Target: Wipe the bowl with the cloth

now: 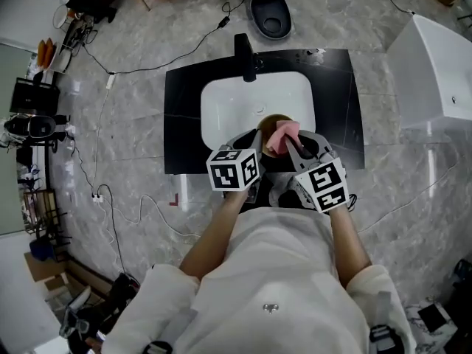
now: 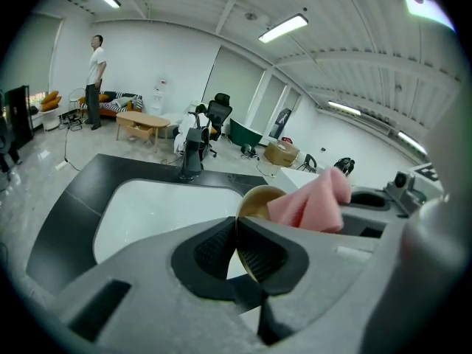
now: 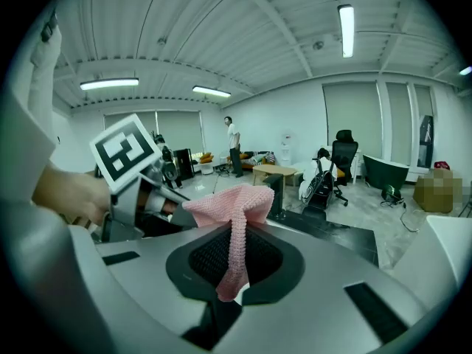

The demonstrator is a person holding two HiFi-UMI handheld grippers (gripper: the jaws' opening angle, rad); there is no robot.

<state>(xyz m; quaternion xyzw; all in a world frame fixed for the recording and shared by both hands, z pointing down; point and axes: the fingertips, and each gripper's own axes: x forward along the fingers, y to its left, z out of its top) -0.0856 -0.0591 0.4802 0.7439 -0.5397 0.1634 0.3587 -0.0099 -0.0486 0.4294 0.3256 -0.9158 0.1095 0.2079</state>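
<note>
In the centre of the head view, over the white sink (image 1: 228, 102), the left claw (image 2: 237, 236) is clenching the tan bowl (image 2: 257, 200) by its rim; the right claw (image 3: 234, 265) is grasping the pink cloth (image 3: 230, 200) at the bowl's mouth, so wiping seems barely begun

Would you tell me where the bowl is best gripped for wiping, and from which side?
Probably the bowl by its thin rim on the person's side, one jaw inside and one outside, as the left gripper has it. The wall is thin enough to pinch, and the hollow is left free for the pink cloth.
</note>
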